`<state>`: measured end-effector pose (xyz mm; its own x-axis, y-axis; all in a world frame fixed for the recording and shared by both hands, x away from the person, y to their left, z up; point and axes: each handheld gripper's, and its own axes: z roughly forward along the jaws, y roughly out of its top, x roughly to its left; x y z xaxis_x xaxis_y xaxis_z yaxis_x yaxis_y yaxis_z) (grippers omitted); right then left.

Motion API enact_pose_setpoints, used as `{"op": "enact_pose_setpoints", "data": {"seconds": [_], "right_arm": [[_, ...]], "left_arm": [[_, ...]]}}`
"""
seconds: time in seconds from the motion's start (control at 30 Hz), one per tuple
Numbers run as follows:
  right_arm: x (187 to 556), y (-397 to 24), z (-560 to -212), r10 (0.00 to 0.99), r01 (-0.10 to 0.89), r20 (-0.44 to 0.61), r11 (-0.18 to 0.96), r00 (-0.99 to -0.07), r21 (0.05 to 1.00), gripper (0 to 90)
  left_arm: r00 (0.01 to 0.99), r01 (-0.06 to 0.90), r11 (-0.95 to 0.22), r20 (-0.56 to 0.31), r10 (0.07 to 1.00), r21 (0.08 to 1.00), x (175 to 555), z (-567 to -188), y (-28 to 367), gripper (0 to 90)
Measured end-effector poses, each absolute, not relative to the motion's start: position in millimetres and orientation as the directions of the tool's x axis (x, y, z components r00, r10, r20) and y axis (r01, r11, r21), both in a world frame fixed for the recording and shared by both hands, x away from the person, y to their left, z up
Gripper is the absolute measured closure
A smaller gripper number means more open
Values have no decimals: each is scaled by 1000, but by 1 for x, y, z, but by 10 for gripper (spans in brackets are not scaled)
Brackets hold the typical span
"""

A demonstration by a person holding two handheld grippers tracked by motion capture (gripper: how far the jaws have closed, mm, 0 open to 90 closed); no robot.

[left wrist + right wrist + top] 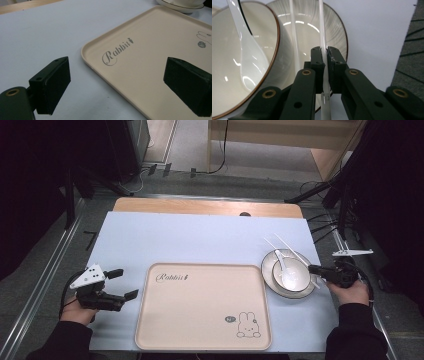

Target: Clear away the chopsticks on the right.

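My right gripper (324,62) has its jaws pinched on one white chopstick (321,30), the one farther from the bowl (244,62); its twin (292,25) lies just beside it, nearer the bowl, both resting across the plate (337,32). To lift cleanly I'd judge a straight rise best, keeping the stick level so it doesn't roll its neighbour off the plate rim. The bowl sits on the plate and holds a white ceramic spoon (249,57). The Rabbit tray (140,62), beside the plate, holds nothing. My left gripper (107,287), on the tray's far side from the plate, hangs with jaws wide apart, holding nothing.
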<state>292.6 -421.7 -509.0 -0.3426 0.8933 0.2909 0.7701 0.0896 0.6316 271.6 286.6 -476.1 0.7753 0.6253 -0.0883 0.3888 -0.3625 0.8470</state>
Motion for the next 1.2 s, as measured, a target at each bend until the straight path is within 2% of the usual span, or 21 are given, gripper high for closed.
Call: {"op": "enact_pose_setpoints", "data": {"seconds": [0.23,0.6,0.87,1.2], "right_arm": [[288,-426,-492,910,776,307,26,-280,631,851],[273,-408,-447,912,752,312,-7,-265,660,852],[256,-373,-427,908,739,279,47,-312,672,851],[232,-324,-419,881,717,261,117,-394,687,852]], "left_arm": [[774,390,-360,-90,626,847,272,-476,286,77],[776,390,-360,-91,625,848,271,-476,287,77],[775,390,-360,-91,625,848,272,-476,287,77],[778,386,-355,-93,621,851,273,-475,286,77]]}}
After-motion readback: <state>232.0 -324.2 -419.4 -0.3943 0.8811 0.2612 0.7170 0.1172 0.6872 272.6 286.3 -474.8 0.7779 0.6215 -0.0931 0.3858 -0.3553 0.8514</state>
